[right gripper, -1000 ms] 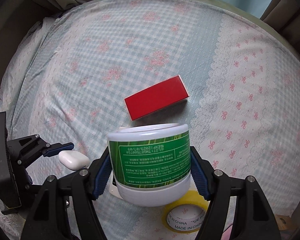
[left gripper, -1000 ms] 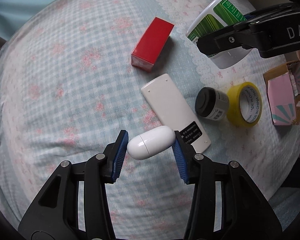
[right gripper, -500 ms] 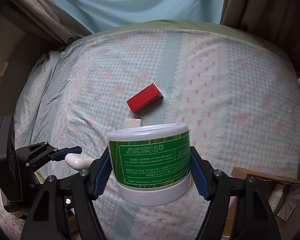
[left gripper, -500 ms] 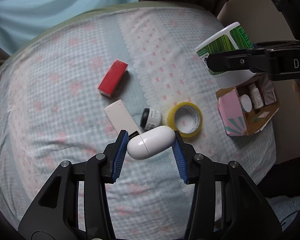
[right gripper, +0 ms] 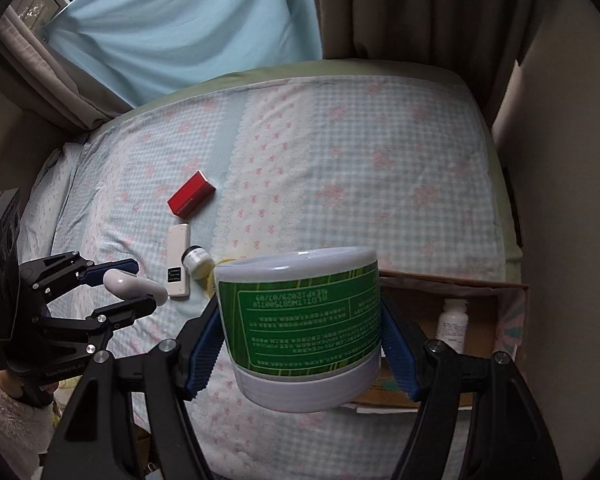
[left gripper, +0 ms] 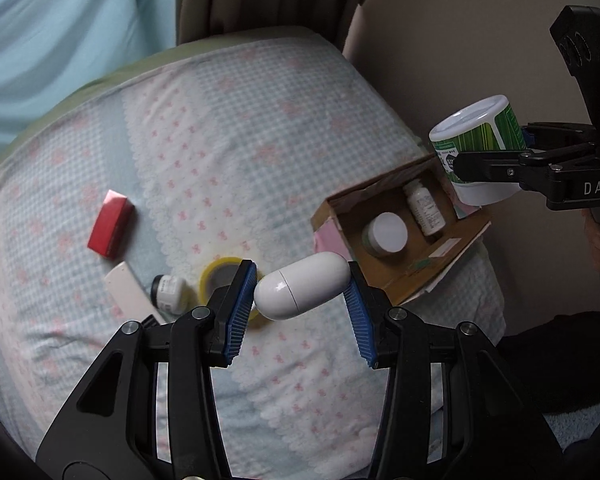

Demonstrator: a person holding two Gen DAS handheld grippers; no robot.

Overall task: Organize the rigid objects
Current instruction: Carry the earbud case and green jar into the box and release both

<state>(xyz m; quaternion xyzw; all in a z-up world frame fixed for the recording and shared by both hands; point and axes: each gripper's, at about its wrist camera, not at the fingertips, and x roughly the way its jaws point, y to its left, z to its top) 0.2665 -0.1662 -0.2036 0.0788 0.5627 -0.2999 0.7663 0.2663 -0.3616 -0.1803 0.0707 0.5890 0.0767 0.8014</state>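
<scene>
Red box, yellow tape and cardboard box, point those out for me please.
red box (right gripper: 191, 199), right wrist view, on its top face.
yellow tape (left gripper: 221, 275), left wrist view, on its upper rim.
cardboard box (left gripper: 396, 298), left wrist view, on its near wall.

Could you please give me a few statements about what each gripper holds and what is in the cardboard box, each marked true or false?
1. The left gripper is shut on the white capsule case. True.
2. The right gripper holds the red box. False: it is shut on the green-labelled tub; the red box lies on the bed.
3. The cardboard box already holds a white bottle and a white-lidded jar. True.
4. The yellow tape roll is inside the cardboard box. False: the yellow tape roll lies on the bedspread beside the small black-capped jar.
5. The white remote stands upright. False: it lies flat.
</scene>
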